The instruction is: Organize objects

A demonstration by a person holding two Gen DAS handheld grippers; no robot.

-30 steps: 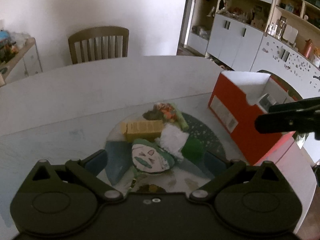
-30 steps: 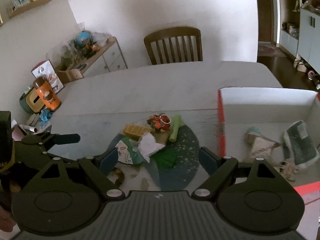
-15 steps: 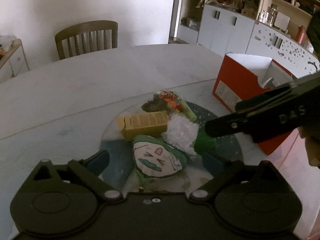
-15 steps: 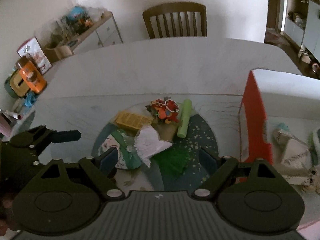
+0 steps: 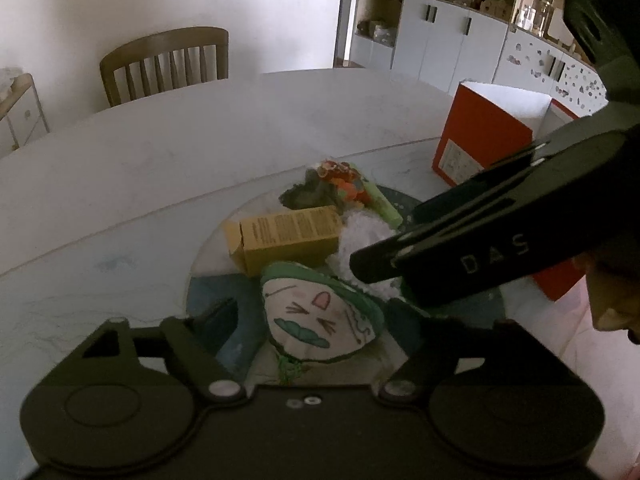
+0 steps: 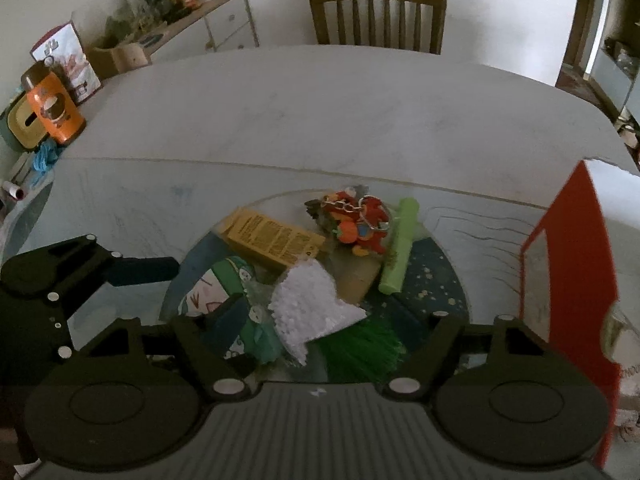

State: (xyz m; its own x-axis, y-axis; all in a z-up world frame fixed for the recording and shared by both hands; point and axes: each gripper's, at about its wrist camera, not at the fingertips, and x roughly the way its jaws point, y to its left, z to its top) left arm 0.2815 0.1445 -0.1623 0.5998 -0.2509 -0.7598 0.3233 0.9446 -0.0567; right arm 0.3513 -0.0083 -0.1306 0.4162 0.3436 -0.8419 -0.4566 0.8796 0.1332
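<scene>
Both grippers lowered; face pouch (image 5: 320, 316) lies between closing left gripper's (image 5: 316, 320) jaws.

Both views are dim and soft. Daylight falls on the pale counter (image 6: 320, 112) from the far side, the near foreground stays dark, and fisheye bending curves the counter's edges.

Matte black handheld tools, one per hand

Left gripper (image 5: 310, 316): round housings, silver pivot screws, blue-padded fingers; right gripper (image 6: 320, 320): ribbed grey top plate, same silver screws; pale letters "DAS" along its side.
</scene>
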